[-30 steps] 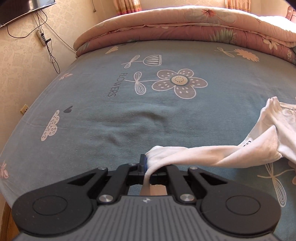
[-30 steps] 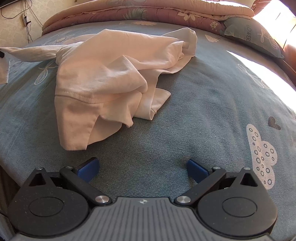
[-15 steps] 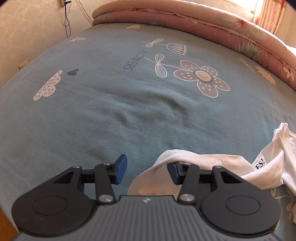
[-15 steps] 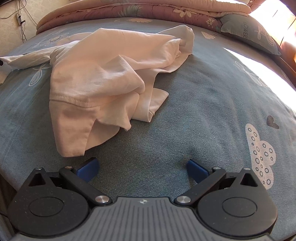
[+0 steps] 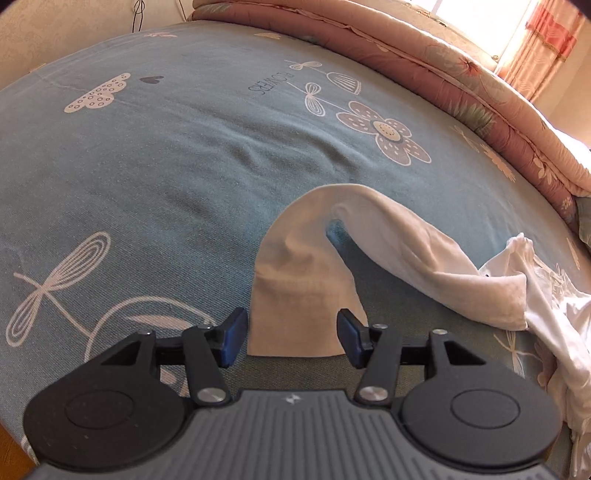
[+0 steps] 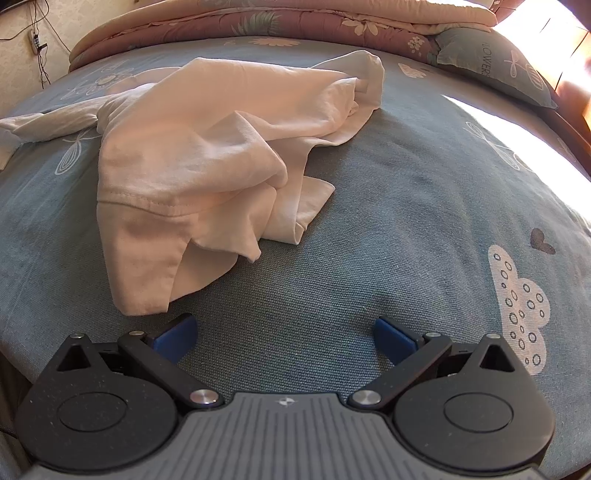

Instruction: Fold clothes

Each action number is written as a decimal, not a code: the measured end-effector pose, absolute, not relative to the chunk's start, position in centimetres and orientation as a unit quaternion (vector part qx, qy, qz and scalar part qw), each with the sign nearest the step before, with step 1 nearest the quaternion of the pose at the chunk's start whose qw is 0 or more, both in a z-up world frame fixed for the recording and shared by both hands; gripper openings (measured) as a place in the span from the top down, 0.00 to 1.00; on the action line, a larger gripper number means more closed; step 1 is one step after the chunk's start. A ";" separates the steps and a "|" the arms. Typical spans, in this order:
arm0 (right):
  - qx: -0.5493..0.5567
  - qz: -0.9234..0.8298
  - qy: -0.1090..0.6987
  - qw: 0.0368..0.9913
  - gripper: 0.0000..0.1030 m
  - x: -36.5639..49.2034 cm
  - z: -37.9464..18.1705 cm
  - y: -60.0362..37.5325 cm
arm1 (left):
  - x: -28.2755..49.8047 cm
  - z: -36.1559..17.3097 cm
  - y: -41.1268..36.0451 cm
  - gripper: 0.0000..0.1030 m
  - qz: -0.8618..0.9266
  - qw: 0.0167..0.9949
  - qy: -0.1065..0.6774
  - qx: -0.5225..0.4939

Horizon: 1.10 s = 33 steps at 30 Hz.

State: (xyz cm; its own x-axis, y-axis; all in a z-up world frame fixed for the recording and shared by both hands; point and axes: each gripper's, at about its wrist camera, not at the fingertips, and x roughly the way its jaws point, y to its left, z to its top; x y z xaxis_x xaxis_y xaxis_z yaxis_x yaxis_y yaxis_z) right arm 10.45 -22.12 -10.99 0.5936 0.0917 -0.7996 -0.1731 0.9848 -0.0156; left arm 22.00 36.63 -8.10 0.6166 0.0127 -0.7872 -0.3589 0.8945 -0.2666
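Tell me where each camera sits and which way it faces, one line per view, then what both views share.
Left wrist: on the left gripper, angled down over the bed sheet; a sleeve of the white shirt lies between its open jaws, which have just been opening; only its black linkage and blue pads show.
Right wrist: on the right gripper, angled down at the crumpled white shirt; jaws open over bare sheet.
Shared: the white shirt, the blue flower-print sheet and the pink quilt at the far end.

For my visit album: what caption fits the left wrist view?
The left hand-held gripper, jaws just opened, frees a white shirt's sleeve onto the blue flowered bedsheet.
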 end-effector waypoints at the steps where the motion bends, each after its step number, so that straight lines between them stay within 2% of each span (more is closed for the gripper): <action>1: -0.046 0.074 0.445 0.892 0.00 10.4 -11.0 -22.1 | 22.2 -8.4 36.7 0.45 0.107 0.876 0.425 -0.204; 5: -0.045 0.073 0.445 0.891 0.00 10.3 -10.9 -22.1 | 22.4 -9.5 37.0 0.44 0.121 0.877 0.417 -0.207; 6: -0.045 0.072 0.446 0.891 0.00 10.3 -10.9 -22.1 | 22.3 -9.5 36.9 0.48 0.119 0.879 0.414 -0.206; 8: -0.045 0.072 0.447 0.891 0.00 10.4 -10.9 -22.1 | 22.3 -9.3 36.7 0.73 0.113 0.881 0.416 -0.195; 9: -0.045 0.071 0.448 0.890 0.00 10.5 -10.8 -22.1 | 22.4 -9.2 36.7 0.91 0.115 0.879 0.424 -0.186; 11: -0.044 0.071 0.450 0.889 0.00 10.6 -10.8 -22.0 | 22.2 -8.7 37.2 0.95 0.122 0.875 0.433 -0.177; 17: -0.044 0.070 0.452 0.888 0.00 10.6 -10.8 -22.0 | 21.4 -6.4 40.0 0.96 0.185 0.866 0.440 -0.148; 21: -0.047 0.071 0.458 0.885 0.00 10.9 -10.8 -22.0 | 21.8 -3.5 38.0 0.93 0.128 0.890 0.420 -0.124; 23: -0.046 0.072 0.467 0.880 0.00 11.2 -10.6 -22.0 | 23.1 -1.9 35.7 0.87 0.084 0.902 0.409 -0.107; 25: -0.045 0.073 0.470 0.878 0.00 11.6 -10.2 -22.1 | 24.8 -0.9 33.2 0.76 0.042 0.909 0.404 -0.094; 28: -0.022 0.077 0.463 0.883 0.00 12.2 -9.4 -22.9 | 28.2 -0.2 28.7 0.65 -0.028 0.912 0.402 -0.078; 33: 0.017 0.084 0.459 0.884 0.00 13.7 -8.9 -23.7 | 34.3 -1.7 21.6 0.61 -0.120 0.901 0.414 -0.043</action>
State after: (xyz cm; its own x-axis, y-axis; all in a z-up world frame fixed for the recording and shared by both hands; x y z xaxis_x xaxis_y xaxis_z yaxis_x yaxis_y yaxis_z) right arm 13.71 -23.75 -8.89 0.5645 0.1653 -0.8087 -0.1334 0.9851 0.1083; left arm 34.32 21.64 -1.73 0.6284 -0.2515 -0.7361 0.1809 0.9676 -0.1762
